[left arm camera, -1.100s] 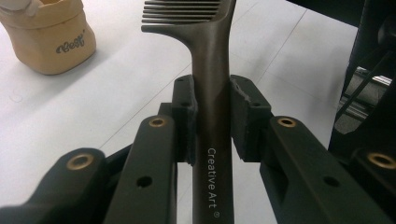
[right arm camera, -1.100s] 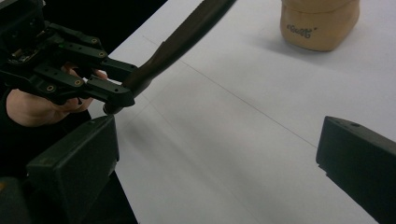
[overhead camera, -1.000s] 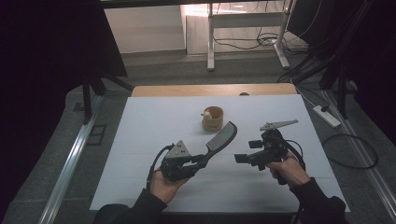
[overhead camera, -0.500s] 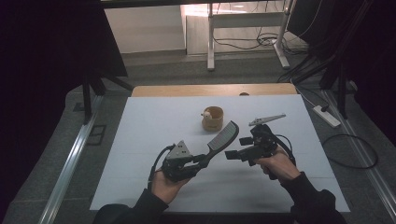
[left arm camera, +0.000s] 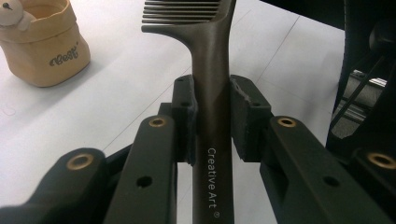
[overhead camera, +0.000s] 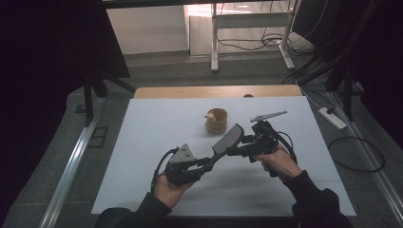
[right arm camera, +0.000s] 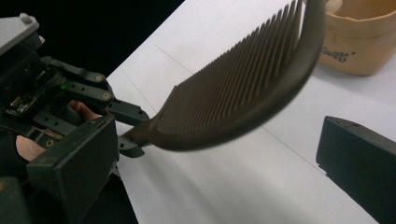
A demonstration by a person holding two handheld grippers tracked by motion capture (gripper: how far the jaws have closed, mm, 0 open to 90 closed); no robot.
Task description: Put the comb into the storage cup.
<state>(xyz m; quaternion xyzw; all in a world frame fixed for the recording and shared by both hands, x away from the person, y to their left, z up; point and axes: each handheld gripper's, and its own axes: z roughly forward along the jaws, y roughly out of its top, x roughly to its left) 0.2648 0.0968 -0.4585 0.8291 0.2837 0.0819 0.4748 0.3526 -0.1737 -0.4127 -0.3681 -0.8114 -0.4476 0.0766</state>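
A dark wide-tooth comb point(overhead camera: 228, 137) slants up over the white table, its teeth toward the far side. My left gripper point(overhead camera: 209, 164) is shut on its handle; in the left gripper view the two pads point(left arm camera: 245, 109) press the handle of the comb point(left arm camera: 212, 70) from both sides. My right gripper point(overhead camera: 235, 151) comes in from the right and stands open. In the right gripper view the head of the comb point(right arm camera: 243, 88) lies between its wide-apart jaws without touching them, with my right gripper point(right arm camera: 212, 140) centred just under its spine.
A small tan fabric bag point(overhead camera: 216, 120) with a little pale figure point(left arm camera: 11, 14) at its rim stands beyond the comb. The white sheet point(overhead camera: 157, 123) covers the table, with a wooden edge point(overhead camera: 190, 91) at the far side. A power strip point(overhead camera: 331, 118) lies on the floor at right.
My right gripper has moved left toward the comb's head, so its jaws now flank it. The left gripper and the comb have stayed where they were.
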